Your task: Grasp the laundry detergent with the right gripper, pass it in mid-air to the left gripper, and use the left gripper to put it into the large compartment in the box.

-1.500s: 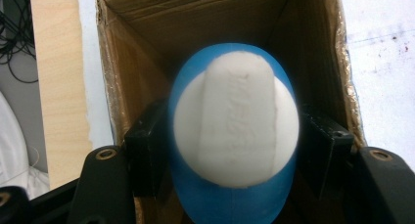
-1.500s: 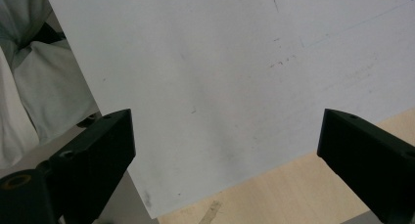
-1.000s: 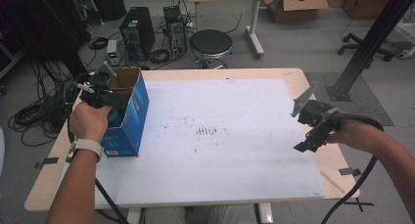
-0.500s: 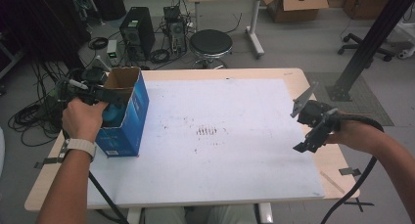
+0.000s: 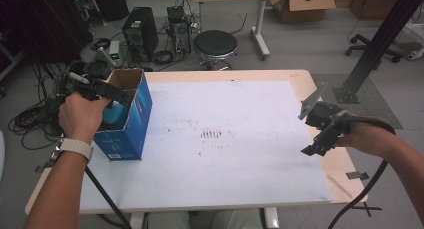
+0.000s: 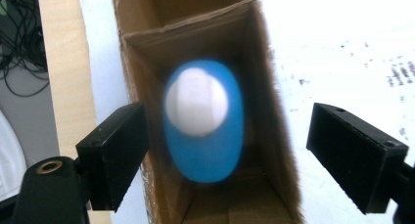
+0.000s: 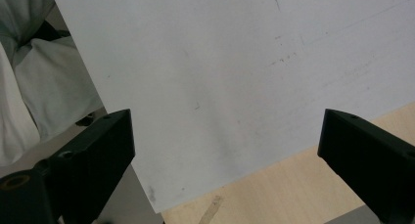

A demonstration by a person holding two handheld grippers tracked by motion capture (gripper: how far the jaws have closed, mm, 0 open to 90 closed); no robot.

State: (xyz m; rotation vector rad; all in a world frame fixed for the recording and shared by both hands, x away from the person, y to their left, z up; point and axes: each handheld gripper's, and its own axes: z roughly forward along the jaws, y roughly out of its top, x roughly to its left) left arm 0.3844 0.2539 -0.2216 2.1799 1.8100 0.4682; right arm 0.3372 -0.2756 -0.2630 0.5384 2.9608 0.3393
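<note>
since the earlier frame the left gripper (image 5: 116,95) has lifted out of the blue box (image 5: 131,124) and its jaws have just been opening; they now stand wide apart with nothing pressed between them. straight below that gripper, down inside the box's cardboard walls, lies a blue object with a white top (image 6: 203,120), blurred, clear of both jaws. the box stands upright on the white sheet (image 5: 235,154) at the worktop's (image 5: 330,164) left end. far across the sheet, the right gripper (image 5: 311,150) hovers over its edge, jaws wide and holding nothing.
</note>
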